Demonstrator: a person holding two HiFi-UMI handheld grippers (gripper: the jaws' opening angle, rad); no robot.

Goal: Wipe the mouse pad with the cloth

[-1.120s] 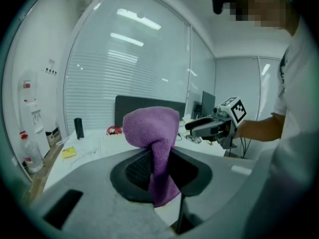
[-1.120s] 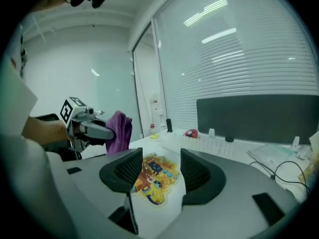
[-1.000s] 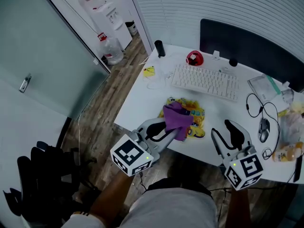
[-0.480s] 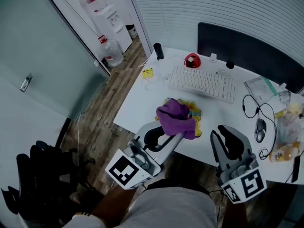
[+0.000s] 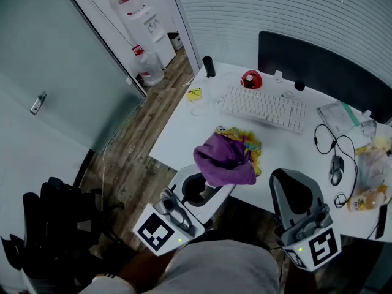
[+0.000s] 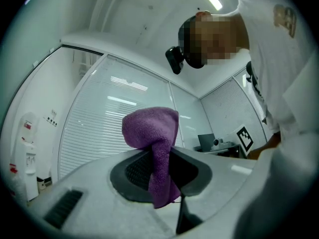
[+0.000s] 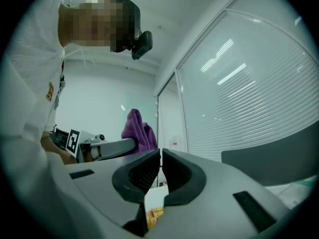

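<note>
My left gripper (image 5: 215, 182) is shut on a purple cloth (image 5: 224, 158) and holds it in the air above the desk's near edge. The cloth hides part of the yellow patterned mouse pad (image 5: 250, 144) lying on the white desk (image 5: 184, 118). In the left gripper view the cloth (image 6: 152, 133) bulges over the jaw tips, pinched between them (image 6: 160, 166). My right gripper (image 5: 289, 179) hovers to the right of the pad. Its jaws (image 7: 161, 158) have just been closing and now stand shut with nothing between them. The right gripper view also catches the cloth (image 7: 137, 128).
Behind the pad lie a white keyboard (image 5: 263, 106), a red object (image 5: 251, 78), a black cylinder (image 5: 209, 66) and a dark monitor (image 5: 318, 57). A wired mouse (image 5: 337, 169) and plastic bags (image 5: 375, 164) crowd the right end. A water dispenser (image 5: 144, 20) stands far left.
Both grippers have risen and drawn back toward the person. The cloth has lifted off the mouse pad with the left gripper. The right jaws went from wide open to shut.
</note>
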